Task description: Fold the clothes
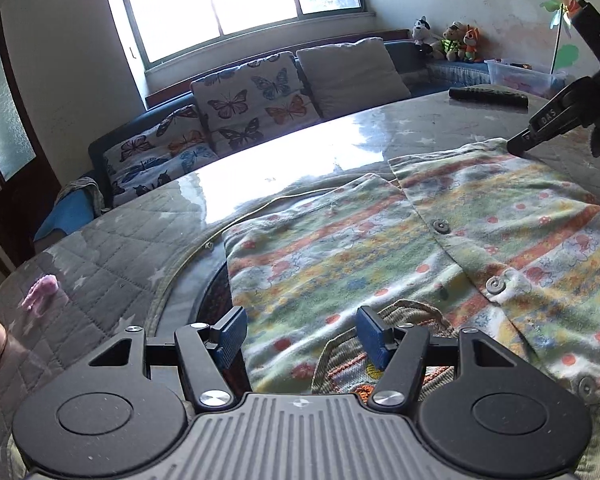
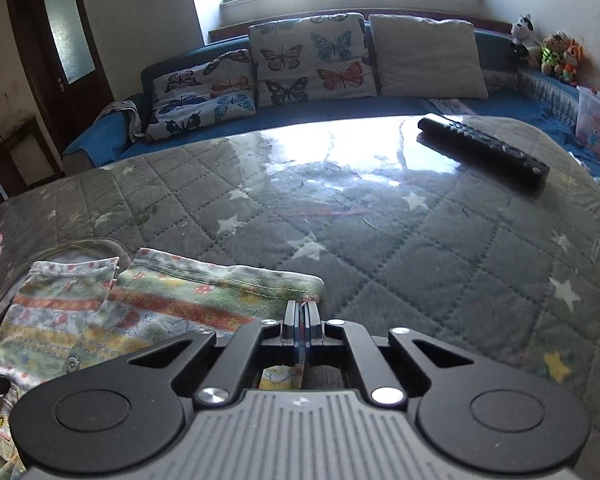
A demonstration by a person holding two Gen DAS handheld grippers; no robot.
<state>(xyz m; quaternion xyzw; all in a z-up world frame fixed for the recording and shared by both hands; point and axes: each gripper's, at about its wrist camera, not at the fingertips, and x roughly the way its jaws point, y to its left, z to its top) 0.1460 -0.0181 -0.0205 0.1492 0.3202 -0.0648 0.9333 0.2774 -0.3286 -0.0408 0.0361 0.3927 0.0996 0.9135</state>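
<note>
A small striped, flower-print garment with snap buttons (image 1: 380,248) lies spread on the quilted table. My left gripper (image 1: 300,336) is open, its blue pads either side of the garment's near edge by the collar. My right gripper (image 2: 302,312) is shut on the garment's far corner (image 2: 220,288), low at the table. It also shows in the left wrist view (image 1: 540,132) at the garment's far right corner.
A black remote control (image 2: 484,152) lies at the table's far right. A small pink thing (image 1: 40,292) sits at the table's left. Beyond the quilted table cover (image 2: 420,240) is a blue sofa with butterfly cushions (image 2: 312,60) and a clear plastic box (image 1: 524,76).
</note>
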